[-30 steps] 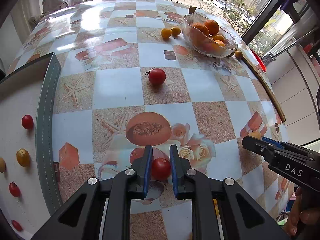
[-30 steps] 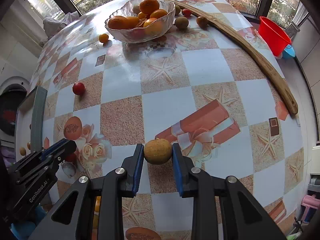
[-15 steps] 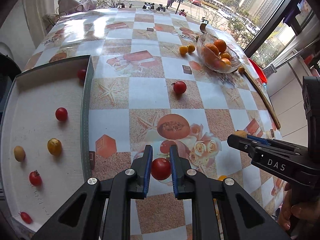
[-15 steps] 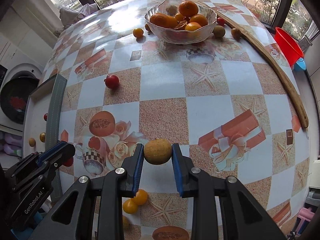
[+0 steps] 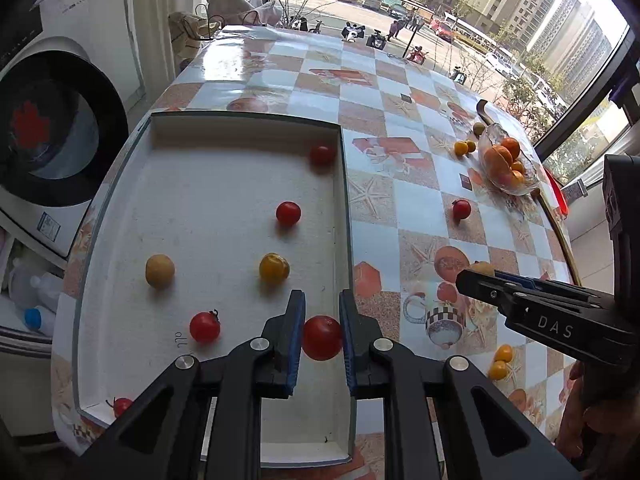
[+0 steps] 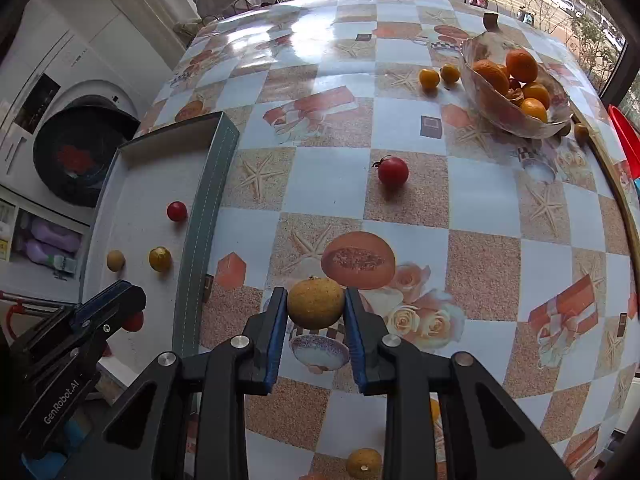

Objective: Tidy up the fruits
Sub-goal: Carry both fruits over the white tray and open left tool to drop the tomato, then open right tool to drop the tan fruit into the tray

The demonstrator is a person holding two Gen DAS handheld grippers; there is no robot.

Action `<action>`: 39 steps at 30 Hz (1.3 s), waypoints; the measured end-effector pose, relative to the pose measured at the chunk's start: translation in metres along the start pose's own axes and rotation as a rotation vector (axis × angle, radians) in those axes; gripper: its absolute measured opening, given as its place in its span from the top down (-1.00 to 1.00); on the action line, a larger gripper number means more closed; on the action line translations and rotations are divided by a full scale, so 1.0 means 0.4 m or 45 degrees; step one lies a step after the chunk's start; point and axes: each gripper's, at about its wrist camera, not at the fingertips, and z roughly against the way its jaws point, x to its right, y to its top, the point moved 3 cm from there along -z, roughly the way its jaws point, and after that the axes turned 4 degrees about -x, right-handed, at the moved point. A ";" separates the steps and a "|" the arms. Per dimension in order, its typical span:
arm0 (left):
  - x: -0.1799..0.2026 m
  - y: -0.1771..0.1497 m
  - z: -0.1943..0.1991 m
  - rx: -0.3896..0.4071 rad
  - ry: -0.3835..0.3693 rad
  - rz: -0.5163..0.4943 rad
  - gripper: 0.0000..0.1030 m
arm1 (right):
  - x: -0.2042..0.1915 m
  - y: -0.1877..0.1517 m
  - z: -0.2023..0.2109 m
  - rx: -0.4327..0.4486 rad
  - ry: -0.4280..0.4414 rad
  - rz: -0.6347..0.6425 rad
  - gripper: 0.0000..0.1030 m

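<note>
While both grippers swing left vs 1 s ago, L gripper [image 5: 322,338] stays clamped on red tomato [image 5: 322,337], now over white tray [image 5: 208,216] lower-center; R gripper [image 6: 316,309] pinches yellow-brown fruit [image 6: 316,303] beside tray edge. Drop-off looks next.

Washer [image 5: 52,140] left of table; red bin [image 6: 626,140] by window.

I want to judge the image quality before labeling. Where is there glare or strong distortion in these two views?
Right wrist view: white glare on the glossy tablecloth at the far end; the table edge bows from fisheye. Left wrist view: overexposed sky at the top right, the tray rim curves, the fruits stay sharp.
</note>
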 end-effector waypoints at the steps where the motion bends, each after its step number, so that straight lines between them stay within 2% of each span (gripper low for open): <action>1: -0.021 -0.004 0.004 0.002 0.012 0.017 0.63 | -0.021 0.004 -0.005 -0.003 0.009 0.017 0.41; 10: -0.189 -0.036 0.026 0.012 0.127 0.148 0.63 | -0.195 0.028 -0.054 -0.037 0.070 0.146 0.41; 15: -0.254 -0.051 -0.005 -0.040 0.202 0.176 0.63 | -0.271 0.020 -0.088 -0.072 0.081 0.217 0.41; 23: -0.288 -0.086 -0.045 -0.102 0.240 0.177 0.63 | -0.309 -0.002 -0.123 -0.119 0.054 0.290 0.40; 35: -0.264 -0.077 -0.060 -0.096 0.320 0.069 0.60 | -0.347 -0.015 -0.187 -0.166 -0.022 0.388 0.40; 36: -0.264 -0.077 -0.062 -0.102 0.330 0.065 0.44 | -0.350 -0.015 -0.187 -0.167 -0.026 0.399 0.40; 37: -0.263 -0.077 -0.061 -0.099 0.348 0.065 0.08 | -0.350 -0.018 -0.184 -0.169 -0.023 0.405 0.38; 39: -0.265 -0.077 -0.051 -0.067 0.358 0.071 -0.42 | -0.348 -0.016 -0.181 -0.177 -0.001 0.402 0.29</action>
